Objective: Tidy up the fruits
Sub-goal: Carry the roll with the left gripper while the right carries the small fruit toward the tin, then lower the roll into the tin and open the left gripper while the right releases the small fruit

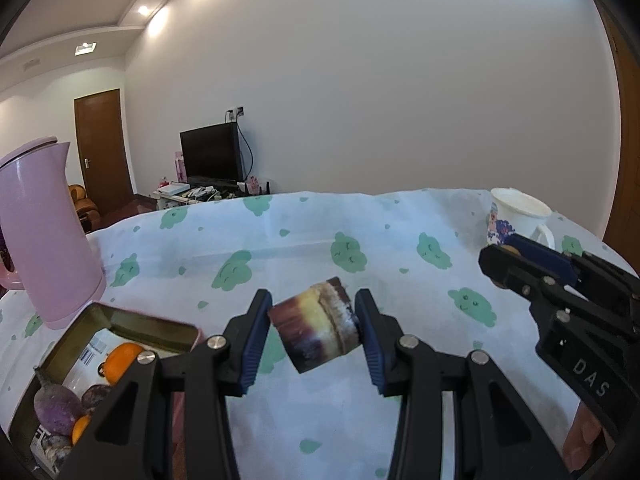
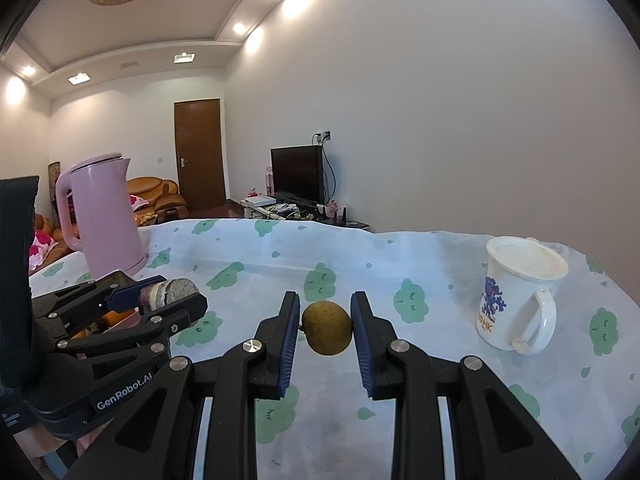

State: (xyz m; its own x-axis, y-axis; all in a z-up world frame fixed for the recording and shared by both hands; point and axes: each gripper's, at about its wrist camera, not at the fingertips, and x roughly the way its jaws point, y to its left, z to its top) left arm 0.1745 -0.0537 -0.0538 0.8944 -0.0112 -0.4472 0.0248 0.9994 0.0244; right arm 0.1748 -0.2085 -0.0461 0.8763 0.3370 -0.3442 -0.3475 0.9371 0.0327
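Two grippers, each with something clamped between its blue pads. My left gripper grasps a short cut piece of sugarcane, lifted clear above the cloud-print tablecloth. The piece sits crosswise between the fingers, its long axis running pad to pad and tilted a little, the right end higher. Down to its left lies an open tin box holding oranges and purple roots, with a pink kettle behind it. My right gripper is clenched on a small round yellow-brown fruit, held off the cloth, its stub of stem pointing at the left pad. A white mug stands well to its right.
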